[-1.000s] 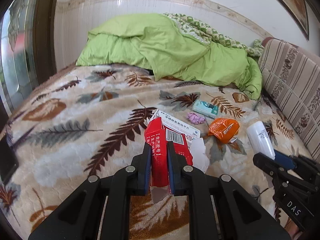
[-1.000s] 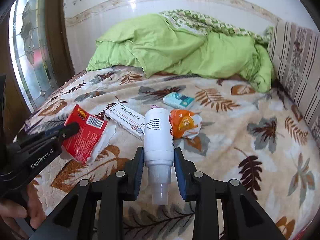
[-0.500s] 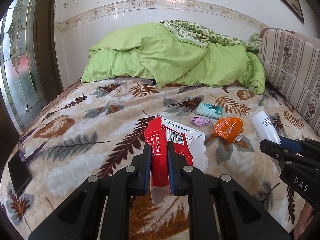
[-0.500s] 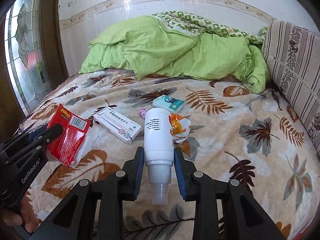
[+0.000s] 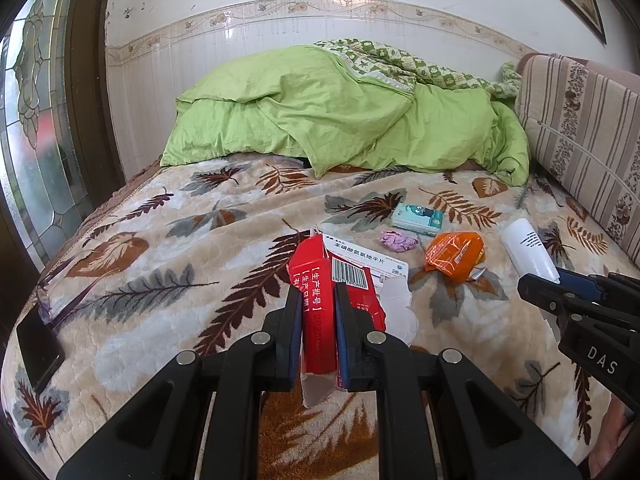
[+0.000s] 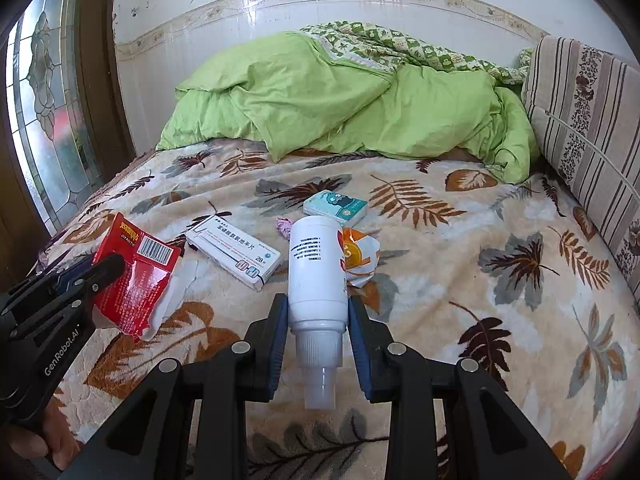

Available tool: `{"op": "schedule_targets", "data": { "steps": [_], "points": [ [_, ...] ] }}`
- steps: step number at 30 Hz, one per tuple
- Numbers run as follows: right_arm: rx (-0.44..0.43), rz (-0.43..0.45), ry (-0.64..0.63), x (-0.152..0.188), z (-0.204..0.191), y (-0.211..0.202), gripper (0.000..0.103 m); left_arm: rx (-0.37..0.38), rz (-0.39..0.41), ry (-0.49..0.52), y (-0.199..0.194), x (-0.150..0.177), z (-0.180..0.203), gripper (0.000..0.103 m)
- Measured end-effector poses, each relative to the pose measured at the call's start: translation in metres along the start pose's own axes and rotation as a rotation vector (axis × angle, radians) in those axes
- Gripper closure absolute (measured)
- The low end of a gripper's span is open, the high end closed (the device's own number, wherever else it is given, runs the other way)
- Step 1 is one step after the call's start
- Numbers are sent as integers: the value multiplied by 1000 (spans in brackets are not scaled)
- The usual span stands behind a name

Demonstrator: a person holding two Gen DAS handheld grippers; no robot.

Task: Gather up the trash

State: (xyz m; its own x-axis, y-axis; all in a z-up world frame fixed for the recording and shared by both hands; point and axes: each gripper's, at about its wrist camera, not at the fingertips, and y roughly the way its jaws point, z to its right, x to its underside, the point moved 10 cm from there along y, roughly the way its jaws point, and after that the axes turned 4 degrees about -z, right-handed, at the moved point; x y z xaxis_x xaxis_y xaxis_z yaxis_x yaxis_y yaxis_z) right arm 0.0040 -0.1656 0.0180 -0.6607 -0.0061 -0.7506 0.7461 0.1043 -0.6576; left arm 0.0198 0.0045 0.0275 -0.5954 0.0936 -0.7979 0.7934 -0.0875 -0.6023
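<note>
Pinching red wrapper [image 5: 318, 312] between left fingers [image 5: 294, 320]; right fingers [image 6: 280, 328] clamping white bottle [image 6: 316, 276].

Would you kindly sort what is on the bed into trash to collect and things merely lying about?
Trash for the job:
- red packet, clamped in the left gripper
- white bottle, clamped in the right gripper
- white pill box
- orange wrapper
- teal pack
- purple wad

Lying about:
- green duvet
- striped cushion
- phone
</note>
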Motion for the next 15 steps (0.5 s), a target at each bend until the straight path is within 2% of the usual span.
{"op": "schedule_targets", "data": {
  "steps": [15],
  "points": [
    [-4,-6,1,1,-2,2,72,5,-4,6,0,0,1,89]
  ]
}}
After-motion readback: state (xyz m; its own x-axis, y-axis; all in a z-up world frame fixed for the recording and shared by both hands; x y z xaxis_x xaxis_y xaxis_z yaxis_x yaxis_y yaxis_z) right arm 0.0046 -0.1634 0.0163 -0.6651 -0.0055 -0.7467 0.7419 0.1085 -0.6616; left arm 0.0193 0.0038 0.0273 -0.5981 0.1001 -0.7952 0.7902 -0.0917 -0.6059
